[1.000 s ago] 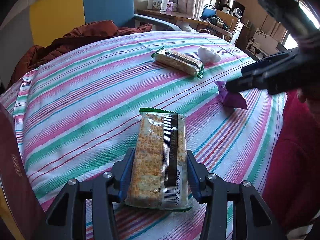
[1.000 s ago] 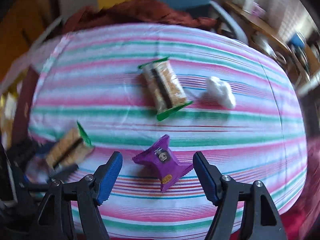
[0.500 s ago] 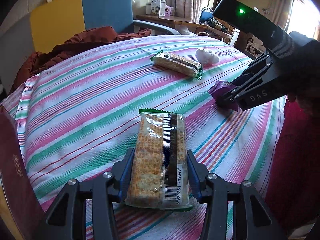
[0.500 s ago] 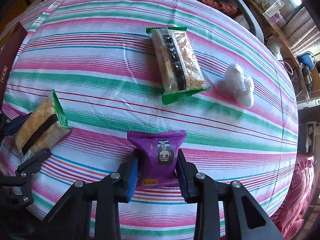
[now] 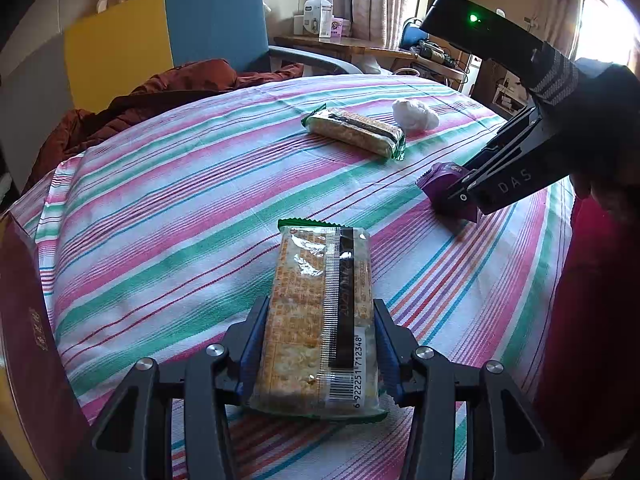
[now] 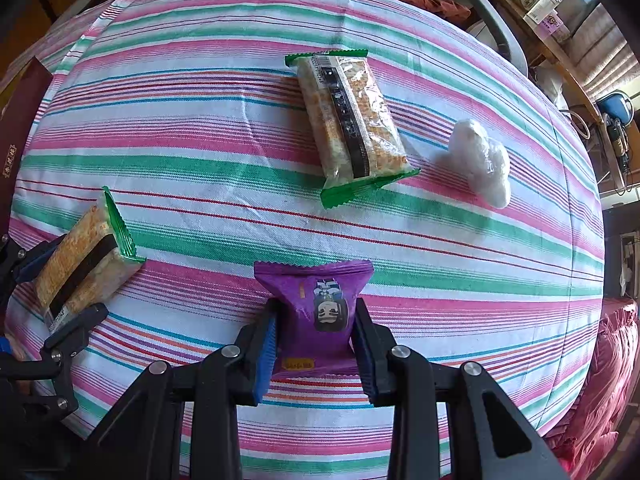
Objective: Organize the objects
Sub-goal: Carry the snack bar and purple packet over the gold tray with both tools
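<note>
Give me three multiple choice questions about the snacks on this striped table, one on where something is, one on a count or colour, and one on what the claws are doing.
1. Where does the white wrapped lump lie?
A. beside the free cracker pack
B. inside the left claw
C. on the chair

2. How many green-edged cracker packs are in view?
A. one
B. two
C. three

3. What is the right claw doing?
A. hanging open
B. shut on the purple packet
C. shut on crackers

Answers: 1 A, it rests just right of that pack on the striped cloth. 2 B, one lies free, one sits in the left claw. 3 B, both fingers press the packet's sides.
</note>
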Tool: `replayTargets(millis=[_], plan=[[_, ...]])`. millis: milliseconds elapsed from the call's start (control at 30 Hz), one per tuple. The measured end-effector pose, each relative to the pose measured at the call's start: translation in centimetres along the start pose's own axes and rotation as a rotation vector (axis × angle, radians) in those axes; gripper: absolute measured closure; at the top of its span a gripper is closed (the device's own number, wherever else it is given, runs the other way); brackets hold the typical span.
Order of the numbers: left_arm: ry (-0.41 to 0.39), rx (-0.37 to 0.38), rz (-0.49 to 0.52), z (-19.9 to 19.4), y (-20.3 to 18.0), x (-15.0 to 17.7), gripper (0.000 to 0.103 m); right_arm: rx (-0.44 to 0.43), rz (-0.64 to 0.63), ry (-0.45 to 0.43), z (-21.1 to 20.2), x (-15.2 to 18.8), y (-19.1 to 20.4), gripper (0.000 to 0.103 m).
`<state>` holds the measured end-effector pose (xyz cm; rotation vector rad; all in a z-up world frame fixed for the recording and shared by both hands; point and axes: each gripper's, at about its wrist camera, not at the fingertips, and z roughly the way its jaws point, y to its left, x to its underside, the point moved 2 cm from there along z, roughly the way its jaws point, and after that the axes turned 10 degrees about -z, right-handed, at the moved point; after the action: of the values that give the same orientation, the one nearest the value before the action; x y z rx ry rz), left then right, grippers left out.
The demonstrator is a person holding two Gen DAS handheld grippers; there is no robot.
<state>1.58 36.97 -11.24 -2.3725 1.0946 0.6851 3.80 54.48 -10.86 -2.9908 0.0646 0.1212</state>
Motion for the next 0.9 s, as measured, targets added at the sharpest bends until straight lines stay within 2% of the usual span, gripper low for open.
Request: replayTargets(millis=[667,900], plan=[[-0.009,-0.021,0.017,0.01,-0.21,-0.01,0.053,-0.007,0.002,-0.001,-0.22,0.35,-0.2,0.069],[0.016,-0.041,0.014,-0.2,-0.51,-0.26,0.054,-0.022,0.015,-0.015,-0.7,0.75,-0.48,0.07]])
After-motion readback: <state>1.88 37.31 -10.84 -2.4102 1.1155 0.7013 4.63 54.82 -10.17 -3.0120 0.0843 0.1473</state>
